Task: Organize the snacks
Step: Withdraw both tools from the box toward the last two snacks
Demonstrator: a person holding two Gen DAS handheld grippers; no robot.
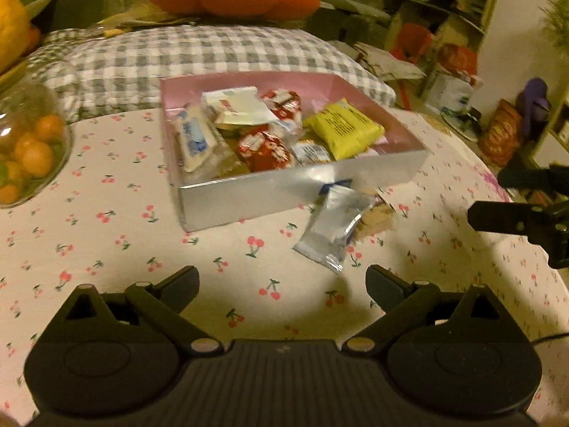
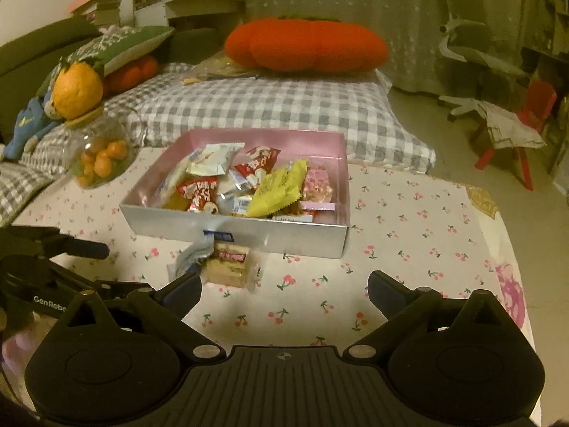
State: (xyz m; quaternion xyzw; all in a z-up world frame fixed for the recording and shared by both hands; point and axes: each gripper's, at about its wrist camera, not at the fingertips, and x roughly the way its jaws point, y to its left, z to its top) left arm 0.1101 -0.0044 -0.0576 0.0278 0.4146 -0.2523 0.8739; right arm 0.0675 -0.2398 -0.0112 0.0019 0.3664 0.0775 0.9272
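Both the left gripper and right gripper are hovering spread wide, grasping nothing; ahead of them, a silver wafer packet is lying against the snack-filled box.

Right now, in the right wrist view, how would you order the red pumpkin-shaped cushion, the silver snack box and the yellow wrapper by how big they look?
1. silver snack box with pink inside, though it is nearer the camera
2. red pumpkin-shaped cushion, nearly as wide
3. yellow snack wrapper, clearly smallest

A cherry-print tablecloth carries the silver snack box, two loose snack packets and a fruit jar.
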